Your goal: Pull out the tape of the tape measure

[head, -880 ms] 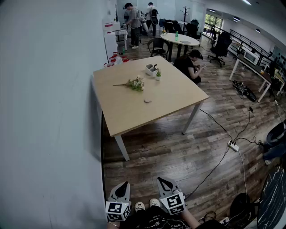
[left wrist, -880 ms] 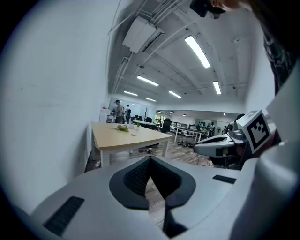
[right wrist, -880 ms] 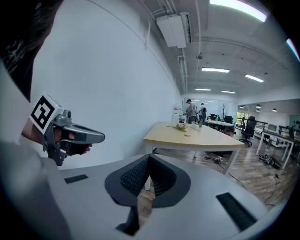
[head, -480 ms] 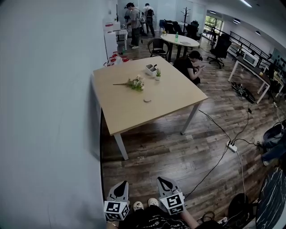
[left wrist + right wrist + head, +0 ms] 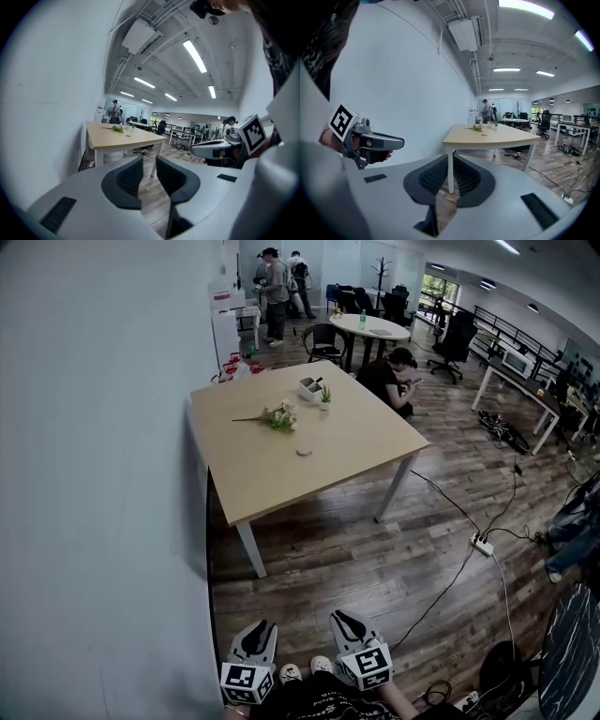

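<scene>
A wooden table [image 5: 347,442] stands by the wall, well ahead of me. On it lies a small round pale object [image 5: 305,453], too small to tell whether it is the tape measure. Both grippers hang low near my body at the bottom of the head view, far from the table. The left gripper [image 5: 262,625] [image 5: 149,159] is open by a narrow gap with nothing between its pads. The right gripper [image 5: 339,616] [image 5: 450,157] is shut and empty. Each gripper view shows the other gripper beside it.
A flower sprig [image 5: 281,415] and a white tray with a small potted plant [image 5: 317,386] lie on the table. A white wall [image 5: 94,474] runs along the left. A person [image 5: 389,376] crouches behind the table. A power strip with cables [image 5: 484,545] lies on the wooden floor.
The head view has shifted slightly, so the table sits a little lower and further left. Both grippers keep their place at the bottom edge.
</scene>
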`<state>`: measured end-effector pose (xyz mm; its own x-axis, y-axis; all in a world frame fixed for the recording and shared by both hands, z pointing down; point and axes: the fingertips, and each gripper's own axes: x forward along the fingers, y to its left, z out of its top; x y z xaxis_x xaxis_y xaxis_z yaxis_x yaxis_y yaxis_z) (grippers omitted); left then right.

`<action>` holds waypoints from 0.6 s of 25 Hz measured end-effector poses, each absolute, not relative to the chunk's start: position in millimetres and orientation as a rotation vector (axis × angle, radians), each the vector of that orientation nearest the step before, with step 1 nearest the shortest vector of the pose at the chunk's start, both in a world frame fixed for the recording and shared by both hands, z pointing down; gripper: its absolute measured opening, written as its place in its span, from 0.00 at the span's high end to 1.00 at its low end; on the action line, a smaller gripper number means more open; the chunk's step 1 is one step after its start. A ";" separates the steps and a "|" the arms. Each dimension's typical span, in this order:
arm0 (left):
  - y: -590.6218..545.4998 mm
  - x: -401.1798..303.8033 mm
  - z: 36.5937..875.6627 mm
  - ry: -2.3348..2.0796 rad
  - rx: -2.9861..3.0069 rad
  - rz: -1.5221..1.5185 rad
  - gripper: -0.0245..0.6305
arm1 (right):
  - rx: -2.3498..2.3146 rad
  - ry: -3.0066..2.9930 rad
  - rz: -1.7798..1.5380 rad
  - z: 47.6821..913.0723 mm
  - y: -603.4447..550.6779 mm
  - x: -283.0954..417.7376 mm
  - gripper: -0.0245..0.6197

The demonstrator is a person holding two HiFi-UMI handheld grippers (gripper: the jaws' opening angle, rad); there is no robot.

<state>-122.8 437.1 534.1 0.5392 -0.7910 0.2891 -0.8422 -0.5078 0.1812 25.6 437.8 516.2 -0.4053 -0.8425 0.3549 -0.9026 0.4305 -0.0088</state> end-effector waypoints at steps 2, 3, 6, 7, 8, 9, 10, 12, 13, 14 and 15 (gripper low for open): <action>435.7 -126.9 528.8 -1.341 2.449 0.146 0.72 | 1.468 -2.411 0.313 519.7 440.4 21.1 0.67; 433.5 -130.3 526.8 -1.341 2.426 0.097 0.66 | 1.449 -2.417 0.322 523.1 441.3 19.5 0.60; 426.8 -136.4 524.5 -1.340 2.408 0.038 0.63 | 1.445 -2.401 0.324 526.7 439.7 21.9 0.52; 426.2 -136.9 524.3 -1.333 2.422 0.045 0.62 | 1.454 -2.391 0.323 526.1 438.4 22.9 0.51; 426.3 -137.2 524.2 -1.321 2.440 0.057 0.62 | 1.462 -2.383 0.319 525.3 437.2 23.1 0.50; 427.0 -137.3 524.1 -1.306 2.458 0.070 0.62 | 1.468 -2.378 0.315 524.5 436.2 22.7 0.50; 428.1 -137.4 524.0 -1.289 2.474 0.081 0.61 | 1.473 -2.375 0.313 523.8 435.7 21.8 0.50; 430.2 -138.4 523.8 -1.254 2.498 0.092 0.61 | 1.482 -2.370 0.311 521.5 435.2 18.5 0.50; 431.1 -139.2 523.7 -1.237 2.509 0.095 0.61 | 1.489 -2.366 0.310 519.8 435.1 16.3 0.50; 431.9 -139.6 523.6 -1.220 2.522 0.099 0.61 | 1.495 -2.362 0.310 519.6 435.3 13.9 0.50; 432.3 -139.7 523.4 -1.205 2.538 0.104 0.61 | 1.497 -2.358 0.312 521.6 436.2 11.4 0.50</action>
